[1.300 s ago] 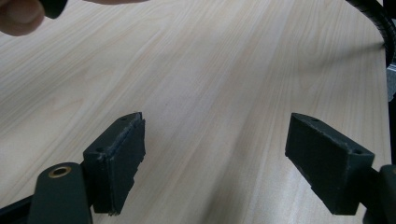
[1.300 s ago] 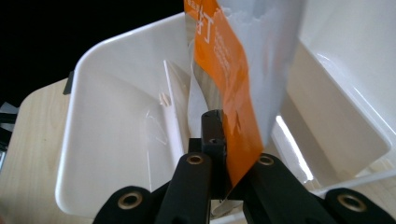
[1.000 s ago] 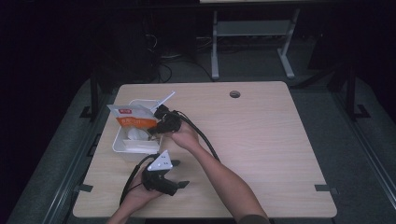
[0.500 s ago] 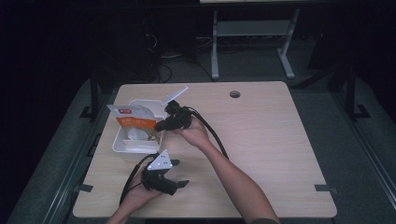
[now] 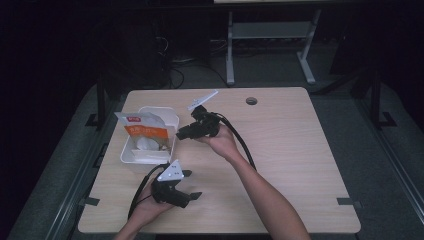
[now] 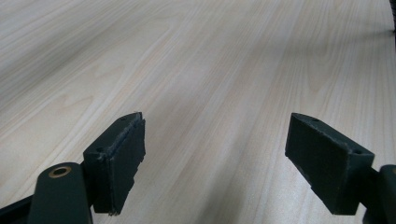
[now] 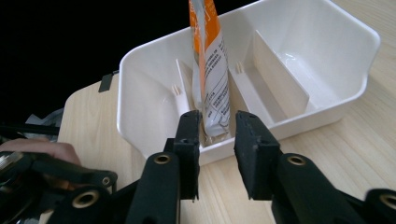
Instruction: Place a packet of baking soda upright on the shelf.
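Dark floor and cables ring the pale wooden table [image 5: 280, 150] I'm working over. My orange-and-white snack packet [image 7: 210, 70] stands upright in the middle compartment of the white divided bin [image 7: 336, 60], leaning against a divider, with pale items beside it that I cannot make out. My right gripper [image 7: 217, 140] sits just outside the bin's near wall, facing the packet; its jaws have just been opening, with a gap and nothing between the pads. My left gripper [image 6: 215, 154] rests low over bare tabletop, well apart from the bin, jaws spread wide and empty.
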A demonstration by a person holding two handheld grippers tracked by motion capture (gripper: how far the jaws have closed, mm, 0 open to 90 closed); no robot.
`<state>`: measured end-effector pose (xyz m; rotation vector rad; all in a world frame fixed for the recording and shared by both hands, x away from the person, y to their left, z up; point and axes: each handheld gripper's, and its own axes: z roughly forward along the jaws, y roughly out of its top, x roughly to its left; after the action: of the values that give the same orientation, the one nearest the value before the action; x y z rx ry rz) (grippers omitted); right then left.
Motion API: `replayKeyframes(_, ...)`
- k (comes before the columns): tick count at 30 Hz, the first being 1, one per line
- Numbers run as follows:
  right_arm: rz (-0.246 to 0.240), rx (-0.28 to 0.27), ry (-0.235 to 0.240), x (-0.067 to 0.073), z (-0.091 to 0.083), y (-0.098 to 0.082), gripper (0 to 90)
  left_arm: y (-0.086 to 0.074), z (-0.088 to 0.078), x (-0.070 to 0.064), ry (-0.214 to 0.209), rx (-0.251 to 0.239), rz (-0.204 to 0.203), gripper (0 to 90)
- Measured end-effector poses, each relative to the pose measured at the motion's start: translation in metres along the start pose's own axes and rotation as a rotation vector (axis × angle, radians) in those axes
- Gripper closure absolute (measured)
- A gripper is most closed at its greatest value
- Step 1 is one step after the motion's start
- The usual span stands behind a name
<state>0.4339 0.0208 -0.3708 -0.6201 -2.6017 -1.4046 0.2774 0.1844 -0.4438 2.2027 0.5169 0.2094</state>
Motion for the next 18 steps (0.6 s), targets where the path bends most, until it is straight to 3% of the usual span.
replayKeyframes(18, 0.027, -0.028, -0.008, -0.006, -0.040, -0.021, 59.6, 0.000, 0.000, 0.001, 0.004, 0.006, -0.003, 19.4)
